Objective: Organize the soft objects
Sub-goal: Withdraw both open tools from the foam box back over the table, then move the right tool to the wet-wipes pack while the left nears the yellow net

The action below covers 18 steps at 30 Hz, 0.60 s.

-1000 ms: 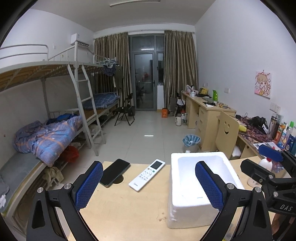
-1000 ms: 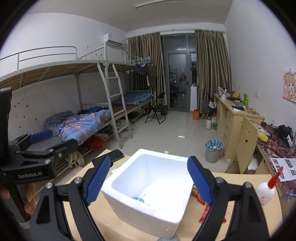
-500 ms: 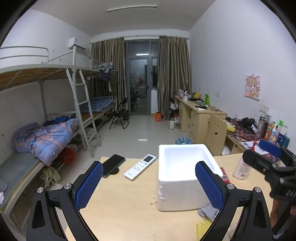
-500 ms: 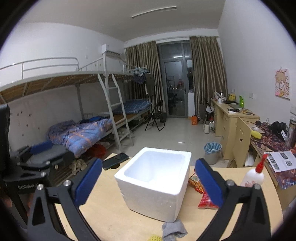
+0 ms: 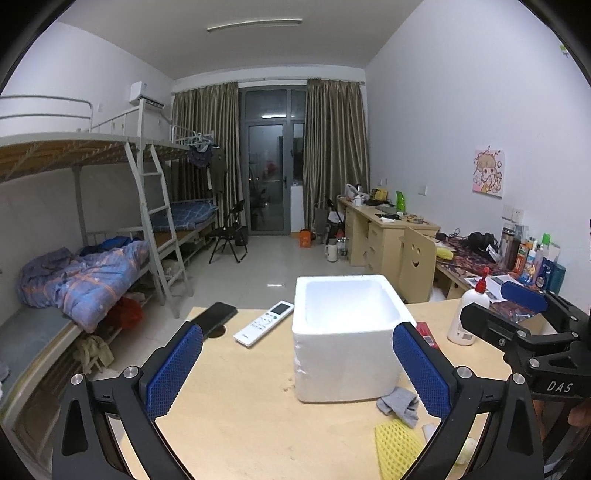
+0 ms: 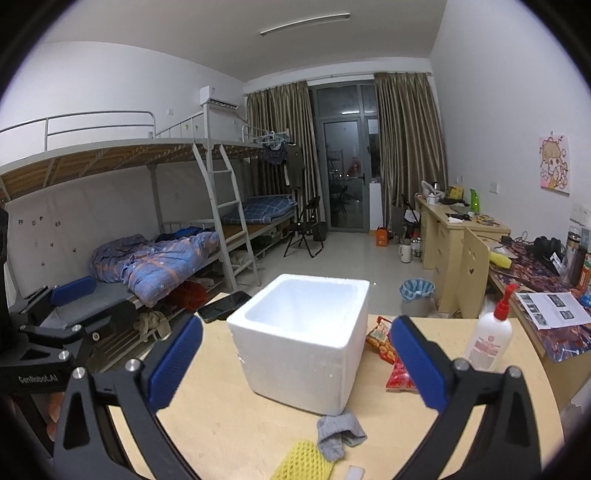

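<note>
A: The room looks dim and bluish, lit from a single ceiling tube light (image 5: 254, 26).

B: Yes, and the glass door (image 5: 266, 177) is dark, so no daylight comes in. A small reflection of the lamp sits on the floor tiles (image 5: 275, 285).

A: Shadows on the table (image 5: 240, 413) are soft and faint.

B: Both views bend strongly at the edges, with black corners. The white foam box (image 6: 303, 339) is bright but not blown out. Focus is fair; far details are grainy.

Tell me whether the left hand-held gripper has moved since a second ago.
Yes. The left hand-held gripper has pulled back from the foam box, which now looks smaller and farther away.
</note>
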Tool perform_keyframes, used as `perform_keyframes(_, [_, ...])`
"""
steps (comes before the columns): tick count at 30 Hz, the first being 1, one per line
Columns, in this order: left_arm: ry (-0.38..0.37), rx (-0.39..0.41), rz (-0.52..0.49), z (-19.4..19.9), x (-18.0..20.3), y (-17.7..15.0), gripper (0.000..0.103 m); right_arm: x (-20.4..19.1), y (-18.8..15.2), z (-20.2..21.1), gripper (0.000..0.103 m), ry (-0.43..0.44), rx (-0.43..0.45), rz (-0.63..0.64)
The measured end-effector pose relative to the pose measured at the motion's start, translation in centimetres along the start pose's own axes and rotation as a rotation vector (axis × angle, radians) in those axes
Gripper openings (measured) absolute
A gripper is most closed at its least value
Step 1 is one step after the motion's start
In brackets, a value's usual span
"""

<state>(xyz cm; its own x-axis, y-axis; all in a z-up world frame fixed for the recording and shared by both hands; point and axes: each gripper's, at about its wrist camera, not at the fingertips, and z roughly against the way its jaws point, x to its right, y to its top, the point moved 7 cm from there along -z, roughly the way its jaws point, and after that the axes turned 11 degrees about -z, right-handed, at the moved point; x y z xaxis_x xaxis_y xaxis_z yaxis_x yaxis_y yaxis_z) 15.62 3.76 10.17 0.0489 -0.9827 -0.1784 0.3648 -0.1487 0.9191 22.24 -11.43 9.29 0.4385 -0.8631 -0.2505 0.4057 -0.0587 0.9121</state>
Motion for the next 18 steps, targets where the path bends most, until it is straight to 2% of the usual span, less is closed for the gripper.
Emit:
perform_keyframes(5, [-0.010,-0.019,-0.026,-0.4,1.3,-1.7,0.103,0.6,-1.4,0.1,0.103,-0.006,-0.017,-0.001])
perform_keyframes(12, [-0.064,-0.017,-0.003,-1.3,2.2,-3.9,0.103,1.9,-3.9,-0.1,0.103,-0.012,-0.049,-0.011])
perform_keyframes(18, [-0.072,-0.020,0.001,-1.9,3.5,-6.8,0.103,3.4,-6.2,0.1,0.103,-0.040,-0.058,-0.026])
